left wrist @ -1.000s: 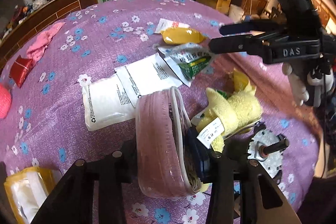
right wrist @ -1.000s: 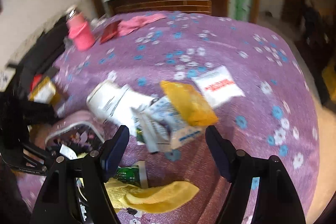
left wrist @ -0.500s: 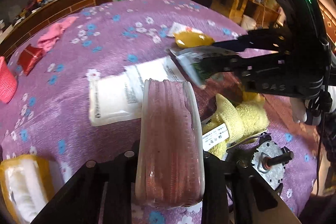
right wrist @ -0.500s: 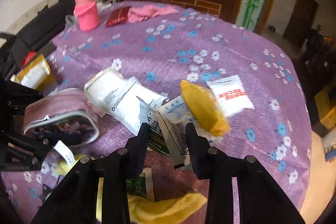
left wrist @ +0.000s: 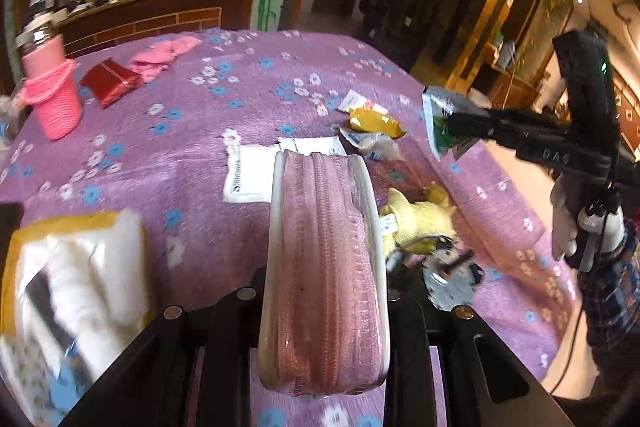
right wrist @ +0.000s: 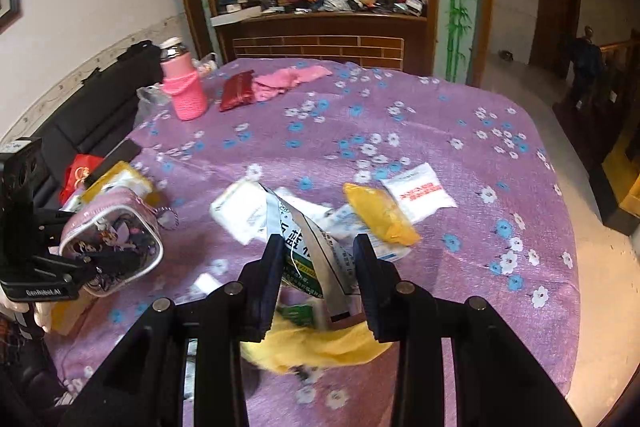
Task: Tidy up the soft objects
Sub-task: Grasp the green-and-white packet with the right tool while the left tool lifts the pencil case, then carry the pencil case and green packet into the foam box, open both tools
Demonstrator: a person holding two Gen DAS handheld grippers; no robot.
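Note:
My left gripper (left wrist: 326, 291) is shut on a pink zip pouch with a clear side (left wrist: 324, 267) and holds it above the purple flowered tablecloth (left wrist: 240, 99). The pouch also shows in the right wrist view (right wrist: 112, 243). My right gripper (right wrist: 318, 251) is shut on a silver and green sachet (right wrist: 308, 243), lifted off the table; it also shows in the left wrist view (left wrist: 444, 123). A yellow plush toy (left wrist: 416, 223) lies below. A yellow packet (right wrist: 380, 213) and white packets (right wrist: 418, 193) lie on the cloth.
A pink knitted bottle (right wrist: 182, 83), a red pouch (right wrist: 238, 91) and a pink cloth (right wrist: 288, 79) sit at the far side. A yellow tissue pack (left wrist: 68, 279) is at my left. A metal motor part (left wrist: 452, 275) lies by the plush. A black sofa (right wrist: 100, 95) borders the table.
My right gripper closed on the silver and green sachet and lifted it off the pile. My left gripper raised the pink pouch and turned it edge-on.

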